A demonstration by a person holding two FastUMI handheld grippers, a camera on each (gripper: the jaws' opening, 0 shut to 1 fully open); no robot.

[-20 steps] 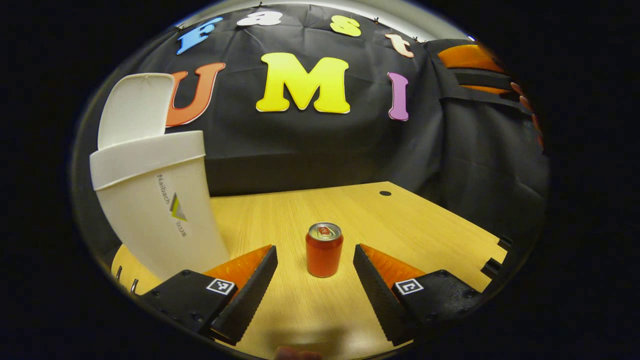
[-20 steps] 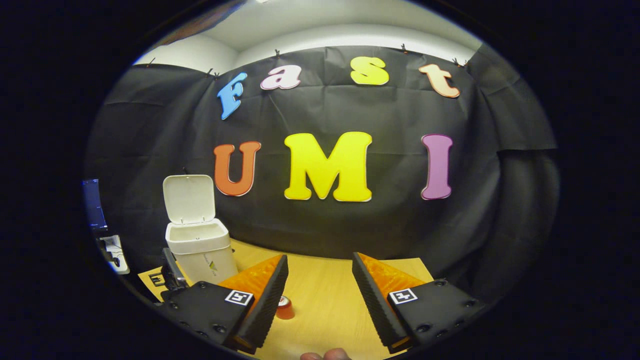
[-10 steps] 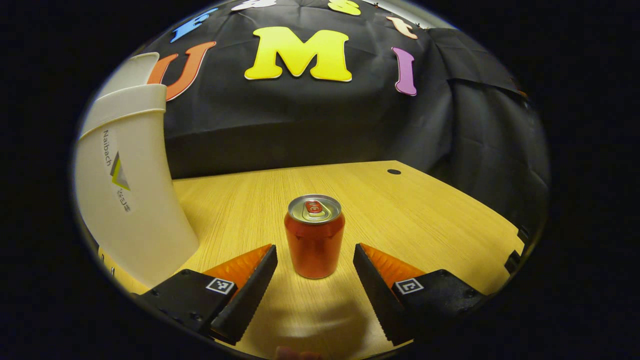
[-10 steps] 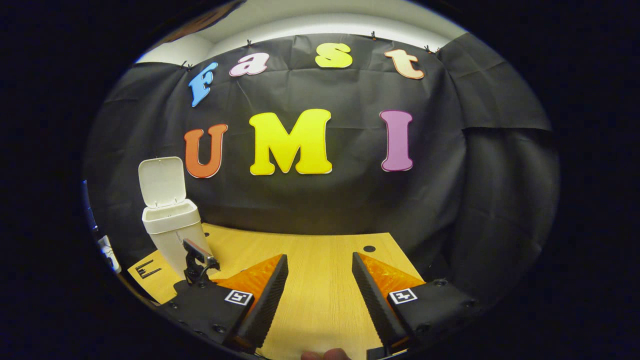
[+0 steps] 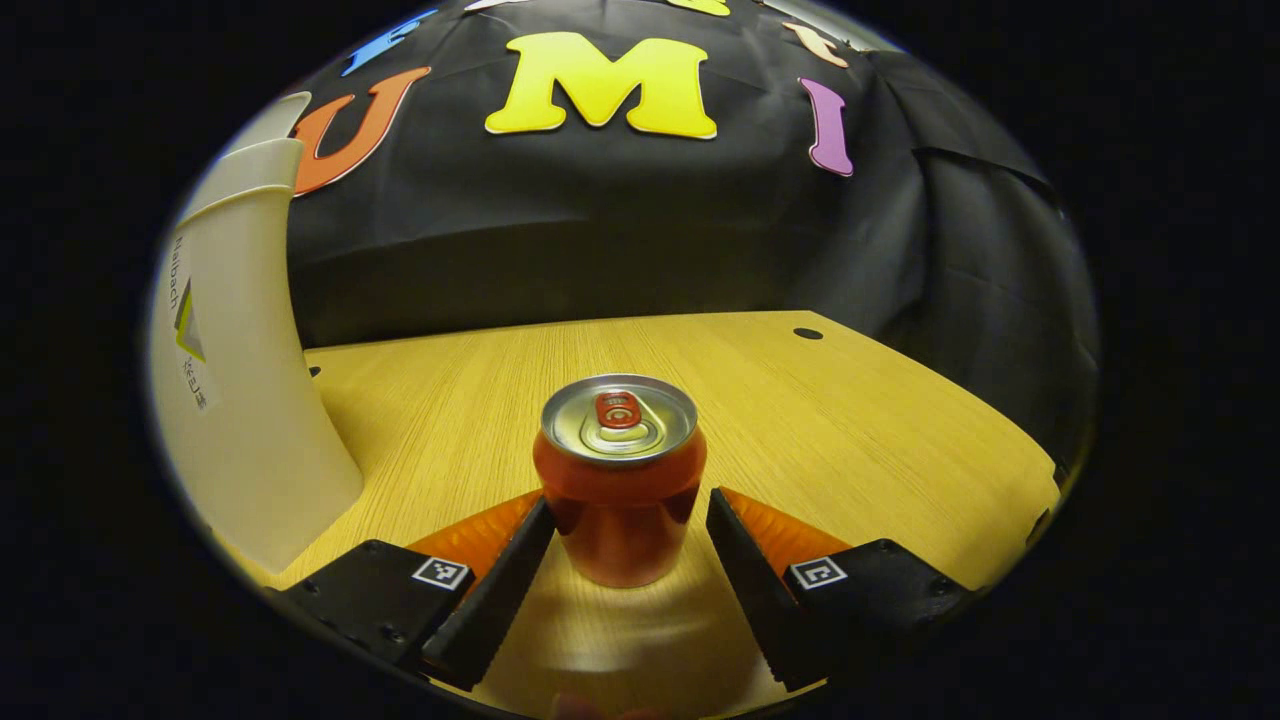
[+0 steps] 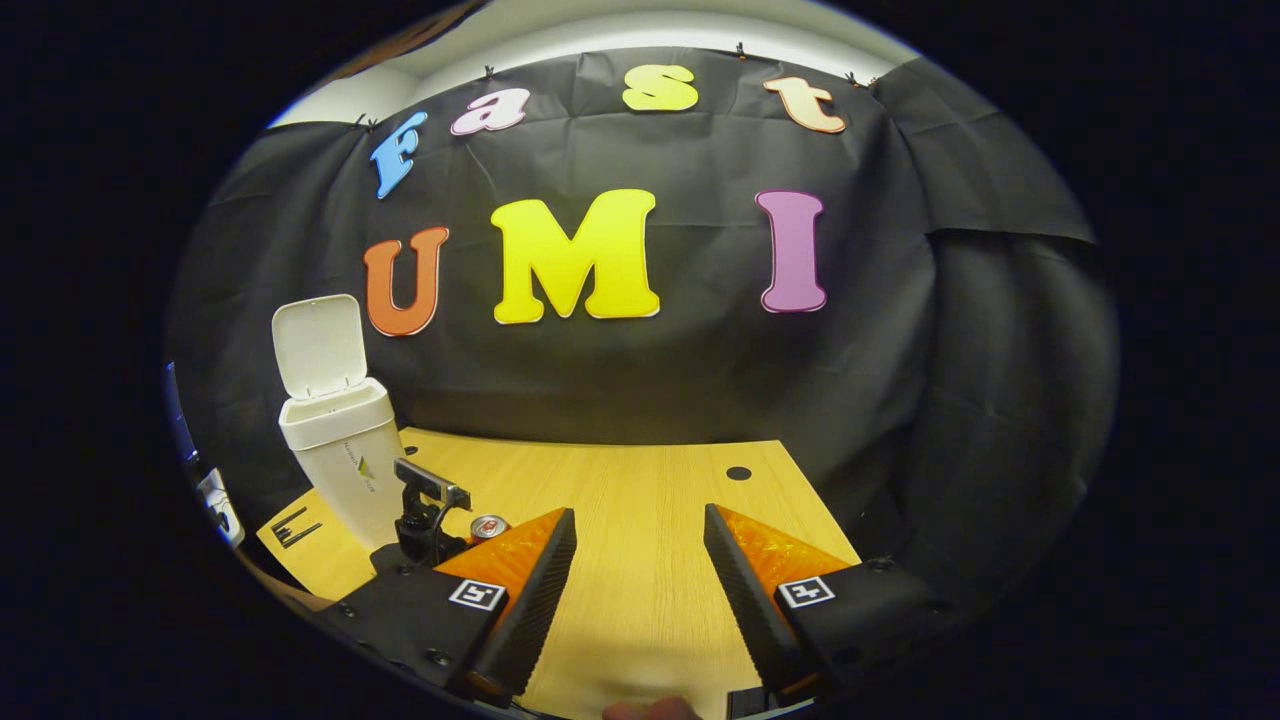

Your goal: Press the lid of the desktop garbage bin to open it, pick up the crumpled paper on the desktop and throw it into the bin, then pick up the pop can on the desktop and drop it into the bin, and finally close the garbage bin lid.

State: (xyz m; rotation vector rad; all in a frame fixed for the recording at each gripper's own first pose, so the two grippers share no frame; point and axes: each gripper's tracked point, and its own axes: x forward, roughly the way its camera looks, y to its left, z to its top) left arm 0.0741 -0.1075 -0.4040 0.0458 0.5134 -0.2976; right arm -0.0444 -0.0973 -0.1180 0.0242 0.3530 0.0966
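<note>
While the pop can (image 5: 620, 480) stands upright on the wooden counter (image 5: 850, 420), the left claw (image 5: 628, 535) sits around it with its jaws wide: one finger lies on each side of the can's lower body, close to the wall. The left gripper view does not show whether either finger touches the can. The can's silver top with its pull tab faces up.

Relative to the can, the garbage bin (image 5: 225, 380) stands on the counter to the left in the left gripper view, apart from the can. In the right gripper view the same bin (image 6: 340, 450) is at the left end of the counter (image 6: 640, 500) with its lid (image 6: 318, 345) raised upright behind the opening. The top of the can (image 6: 488, 526) shows in that view just right of the bin's base, next to the other gripper's dark body (image 6: 425, 510), which stands between bin and can.

The right claw (image 6: 640, 570) is held above the counter, well to the right of the can, with jaws wide and nothing between the fingers. A small dark hole (image 6: 738, 472) marks the counter surface beyond that claw, far from the can.
</note>
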